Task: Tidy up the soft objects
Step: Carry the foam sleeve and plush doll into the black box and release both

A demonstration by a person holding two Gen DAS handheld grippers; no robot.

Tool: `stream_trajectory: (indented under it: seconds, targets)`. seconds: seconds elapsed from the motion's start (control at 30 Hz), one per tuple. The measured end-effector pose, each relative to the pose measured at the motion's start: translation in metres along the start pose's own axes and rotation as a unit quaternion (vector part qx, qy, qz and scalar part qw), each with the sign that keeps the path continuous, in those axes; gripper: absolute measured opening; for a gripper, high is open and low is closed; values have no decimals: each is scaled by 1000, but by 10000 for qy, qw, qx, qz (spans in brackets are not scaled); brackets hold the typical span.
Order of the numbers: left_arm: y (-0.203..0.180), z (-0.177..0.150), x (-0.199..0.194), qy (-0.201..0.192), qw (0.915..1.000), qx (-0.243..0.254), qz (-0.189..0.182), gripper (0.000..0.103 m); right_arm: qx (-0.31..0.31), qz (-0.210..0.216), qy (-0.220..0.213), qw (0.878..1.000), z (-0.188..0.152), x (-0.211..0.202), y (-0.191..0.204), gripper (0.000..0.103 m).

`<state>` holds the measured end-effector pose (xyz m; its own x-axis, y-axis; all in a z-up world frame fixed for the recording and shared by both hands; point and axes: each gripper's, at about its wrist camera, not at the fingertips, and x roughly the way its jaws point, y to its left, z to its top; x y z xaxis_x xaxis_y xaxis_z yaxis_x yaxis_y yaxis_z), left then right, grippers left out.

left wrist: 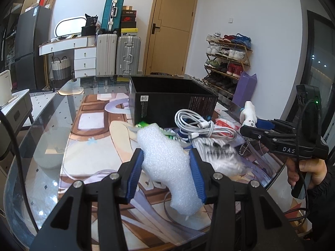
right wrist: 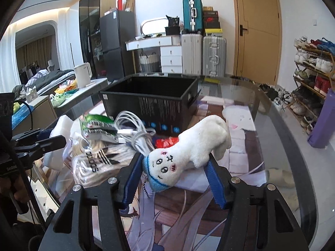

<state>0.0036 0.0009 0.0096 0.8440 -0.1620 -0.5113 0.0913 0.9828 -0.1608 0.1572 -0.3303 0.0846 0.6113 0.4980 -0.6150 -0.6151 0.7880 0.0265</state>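
Note:
My left gripper (left wrist: 166, 156) is shut on a white foam sheet (left wrist: 167, 159), held above the printed mat. My right gripper (right wrist: 173, 167) is shut on a white plush toy (right wrist: 188, 148) with a stitched face, a blue band and a bead chain; it hangs between the blue pads, lifted off the table. In the left wrist view the right gripper (left wrist: 249, 126) shows at the right with the plush toy (left wrist: 249, 113) in its tips. An open black box (left wrist: 167, 96) stands behind the pile; in the right wrist view the black box (right wrist: 150, 98) looks empty.
A pile lies before the box: coiled white cable (left wrist: 199, 125), a bagged striped garment (right wrist: 98, 163), a green snack packet (right wrist: 98, 127), a red packet (right wrist: 167, 141). The glass table's edge (right wrist: 293, 138) curves at the right. A hand (left wrist: 309, 169) grips the right tool.

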Motion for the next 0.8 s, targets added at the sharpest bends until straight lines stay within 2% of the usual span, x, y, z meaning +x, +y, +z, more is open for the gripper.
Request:
stream_trajectory:
  seconds: [0.47, 0.8]
  targets:
    - [-2, 34, -2, -305, 9995, 76, -47, 44, -208, 294, -547, 9979, 22, -29, 10, 60]
    - [3, 61, 7, -474, 9988, 91, -63, 44, -343, 520, -652, 9959, 46, -24, 15, 60]
